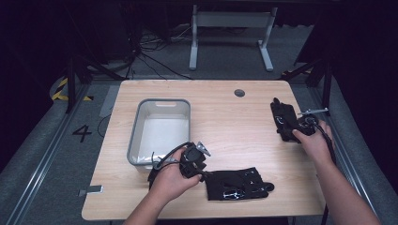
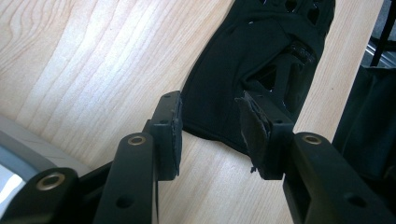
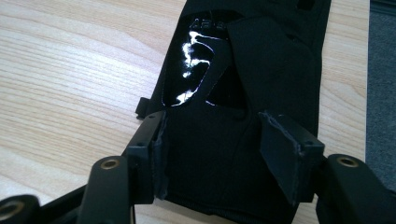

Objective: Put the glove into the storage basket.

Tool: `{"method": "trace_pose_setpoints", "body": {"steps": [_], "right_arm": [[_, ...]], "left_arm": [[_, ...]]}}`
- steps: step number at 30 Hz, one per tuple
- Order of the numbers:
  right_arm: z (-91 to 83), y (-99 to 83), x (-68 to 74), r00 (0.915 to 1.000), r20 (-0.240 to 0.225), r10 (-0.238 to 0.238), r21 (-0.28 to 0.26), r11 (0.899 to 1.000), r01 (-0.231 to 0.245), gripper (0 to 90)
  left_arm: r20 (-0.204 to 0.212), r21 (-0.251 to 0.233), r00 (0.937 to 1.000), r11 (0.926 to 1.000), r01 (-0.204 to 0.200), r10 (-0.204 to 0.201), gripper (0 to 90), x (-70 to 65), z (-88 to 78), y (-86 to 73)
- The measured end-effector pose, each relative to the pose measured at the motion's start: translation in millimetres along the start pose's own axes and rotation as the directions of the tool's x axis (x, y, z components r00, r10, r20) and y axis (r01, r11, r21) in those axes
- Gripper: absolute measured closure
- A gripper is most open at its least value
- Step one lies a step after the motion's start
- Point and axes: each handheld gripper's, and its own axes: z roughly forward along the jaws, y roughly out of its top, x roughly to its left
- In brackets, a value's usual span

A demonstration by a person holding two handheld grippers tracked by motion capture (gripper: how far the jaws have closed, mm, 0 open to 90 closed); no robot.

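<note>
At a pale wooden table [image 1: 225, 126], the left gripper [image 2: 212, 135] and right gripper [image 3: 212, 149] each stand open astride the cuff of a black fabric glove, one [image 1: 239, 184] near the front edge, the other [image 1: 283, 119] at the right. Closing squarely on each cuff looks wisest before any lift toward the grey plastic bin [image 1: 136, 136]. White lettering on the right-hand glove is too blurred to read.

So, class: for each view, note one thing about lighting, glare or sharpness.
High view: the table is evenly lit, its surroundings are dark, and the image is soft. Left gripper view: the black glove shows almost no texture, while the wood grain is crisp. Right gripper view: white glare flares on the other glove's shiny patch.
</note>
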Motion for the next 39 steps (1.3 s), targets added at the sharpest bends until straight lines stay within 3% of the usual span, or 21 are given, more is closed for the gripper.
{"method": "trace_pose_setpoints", "body": {"steps": [4,6,7,9,16,23,25,30,39], "right_arm": [[2.3,0.5,0.9,0.9999,0.001,-0.017,0.01,1.0,0.017,42.6],[3.5,0.5,2.7,0.999,0.018,-0.042,0.017,0.999,0.042,44.7],[4.6,0.0,6.9,0.9965,0.051,-0.067,0.021,0.998,0.066,45.6],[5.0,0.1,8.4,0.9958,0.062,-0.068,0.021,0.998,0.067,46.8],[4.6,1.2,8.7,0.9945,0.08,-0.067,0.02,0.998,0.065,65.1],[3.3,1.1,9.9,0.9963,0.062,-0.06,0.004,0.998,0.06,82.7],[2.9,0.9,8.7,0.9975,0.053,-0.046,-0.001,0.999,0.046,83.4],[-5.2,-1.7,-0.2,0.9991,-0.02,0.036,-0.05,0.998,-0.037,85.4],[-39.8,0.4,5.8,0.9977,-0.067,0.01,-0.164,0.986,-0.021,87.5]], "left_arm": [[0.002,0.0,1.0,1.0,-0.001,0.001,59.5,0.2,0.1,-0.1],[0.0,0.004,1.0,1.0,-0.003,0.003,59.5,0.7,0.5,-0.3],[0.0,0.004,1.0,1.0,-0.003,0.003,59.4,0.6,0.6,-0.4],[0.004,0.005,1.0,1.0,-0.003,0.003,59.4,0.0,0.8,-0.5],[0.007,0.01,1.0,0.9999,-0.003,0.003,59.2,-0.3,3.7,-0.3],[0.007,0.01,1.0,0.9999,-0.004,0.004,59.2,0.0,3.1,-0.3],[0.008,0.011,1.0,0.9999,-0.005,0.005,59.2,0.3,2.5,-0.4],[0.007,0.006,1.0,1.0,-0.006,0.006,59.2,1.0,2.0,-0.7],[0.013,0.003,0.9999,1.0,-0.009,0.009,59.1,-0.4,2.9,2.4]]}}
